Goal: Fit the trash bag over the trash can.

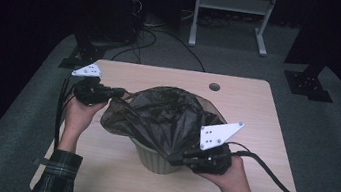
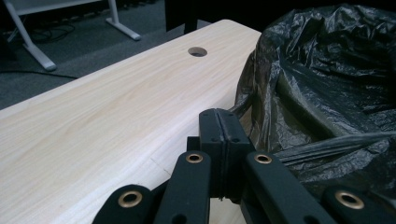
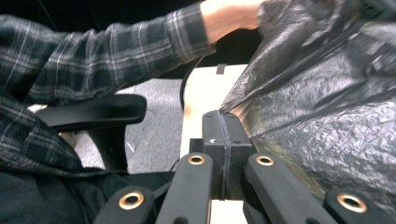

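High view: both claws, left claw (image 1: 121,91) and right claw (image 1: 175,160), pinch the black bag (image 1: 165,115) draped over the bin (image 1: 154,160) mid-counter (image 1: 256,118). Yank too hard and the thin plastic probably tears.

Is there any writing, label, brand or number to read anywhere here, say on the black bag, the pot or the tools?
None can be read: the black bag, the pot, the table and both tools are bare of writing.
A small white mark on the right gripper is too small to read.
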Motion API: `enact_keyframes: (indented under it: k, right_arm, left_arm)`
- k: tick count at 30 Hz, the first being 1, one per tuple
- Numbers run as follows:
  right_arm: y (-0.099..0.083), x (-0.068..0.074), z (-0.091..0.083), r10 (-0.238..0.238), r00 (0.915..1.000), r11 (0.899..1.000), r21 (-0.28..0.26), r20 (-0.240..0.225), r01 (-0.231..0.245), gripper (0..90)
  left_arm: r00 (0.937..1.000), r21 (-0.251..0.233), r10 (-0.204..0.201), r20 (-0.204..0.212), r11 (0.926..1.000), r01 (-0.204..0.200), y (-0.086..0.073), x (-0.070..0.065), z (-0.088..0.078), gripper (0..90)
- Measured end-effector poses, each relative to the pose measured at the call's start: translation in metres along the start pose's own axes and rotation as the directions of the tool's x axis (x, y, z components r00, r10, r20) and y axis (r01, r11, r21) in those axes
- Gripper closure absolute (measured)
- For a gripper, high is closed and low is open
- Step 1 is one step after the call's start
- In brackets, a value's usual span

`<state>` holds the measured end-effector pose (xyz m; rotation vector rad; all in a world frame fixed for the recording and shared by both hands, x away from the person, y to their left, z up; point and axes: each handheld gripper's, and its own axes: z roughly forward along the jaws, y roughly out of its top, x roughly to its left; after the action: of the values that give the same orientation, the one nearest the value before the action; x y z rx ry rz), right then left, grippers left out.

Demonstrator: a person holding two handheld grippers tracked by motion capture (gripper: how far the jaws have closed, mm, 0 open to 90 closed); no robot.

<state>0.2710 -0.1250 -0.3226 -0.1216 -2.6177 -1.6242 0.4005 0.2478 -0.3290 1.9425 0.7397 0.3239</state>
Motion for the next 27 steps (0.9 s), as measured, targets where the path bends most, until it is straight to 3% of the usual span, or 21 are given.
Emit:
enact_keyframes:
  k: [4,10,19,27]
  right_arm:
    - [-0.011,0.007,0.011,-0.005,1.0,0.999,0.038,0.0,0.005,90.0]
    - [-0.027,0.009,0.025,0.016,0.9996,0.999,0.036,-0.021,-0.015,90.0]
    - [-0.035,0.013,0.049,0.017,0.9993,0.998,0.057,-0.035,-0.015,90.0]
    - [-0.036,0.013,0.067,0.011,0.9991,0.998,0.063,-0.04,-0.008,90.0]
  left_arm:
    - [0.9998,0.004,-0.002,0.018,1.0,0.002,-0.003,-0.001,0.005,89.8]
    - [0.9987,0.007,0.004,0.05,1.0,-0.005,-0.004,-0.008,0.011,89.8]
    - [0.9975,0.026,0.002,0.07,0.9996,-0.004,-0.008,-0.01,0.014,89.5]
    - [0.9982,0.054,-0.012,0.058,0.9985,0.009,-0.017,-0.006,0.016,89.5]
